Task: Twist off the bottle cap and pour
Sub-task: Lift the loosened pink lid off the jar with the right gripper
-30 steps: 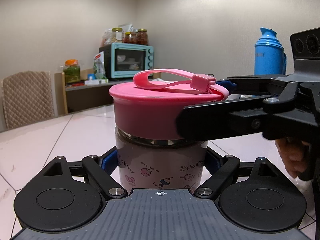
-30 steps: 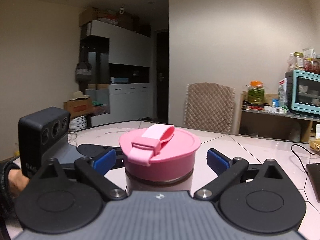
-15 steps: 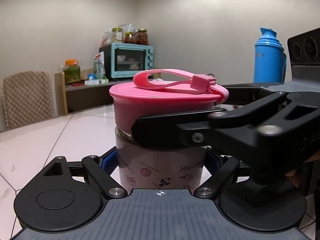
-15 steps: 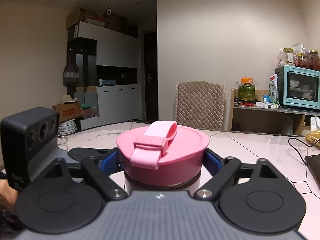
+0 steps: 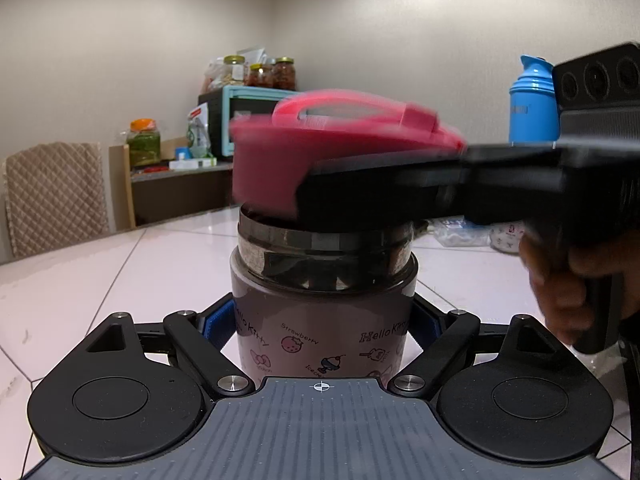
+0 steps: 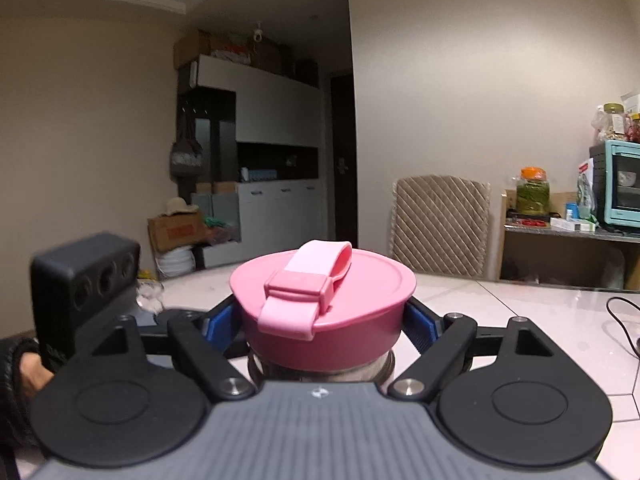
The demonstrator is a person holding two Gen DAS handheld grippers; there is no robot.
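A glass bottle (image 5: 324, 320) with cartoon prints stands upright on the white tiled table (image 5: 100, 280). My left gripper (image 5: 324, 324) is shut on its body. My right gripper (image 6: 320, 320) is shut on the pink cap (image 6: 320, 304), which has a pink strap on top. In the left wrist view the cap (image 5: 304, 160) is blurred and lifted just above the bottle's threaded glass neck (image 5: 324, 244), tilted slightly. The right gripper's arm crosses in from the right. In the right wrist view the bottle's rim (image 6: 384, 364) shows just under the cap.
A blue thermos (image 5: 532, 108) stands at the back right. A teal oven (image 5: 240, 120) with jars on top sits on a shelf behind, and a quilted chair (image 5: 52, 192) at the left. A black cable (image 6: 624, 320) lies on the table at the right.
My right gripper closed on the pink cap, turned it, and has lifted it off the bottle's neck. The left gripper and bottle have stayed put.
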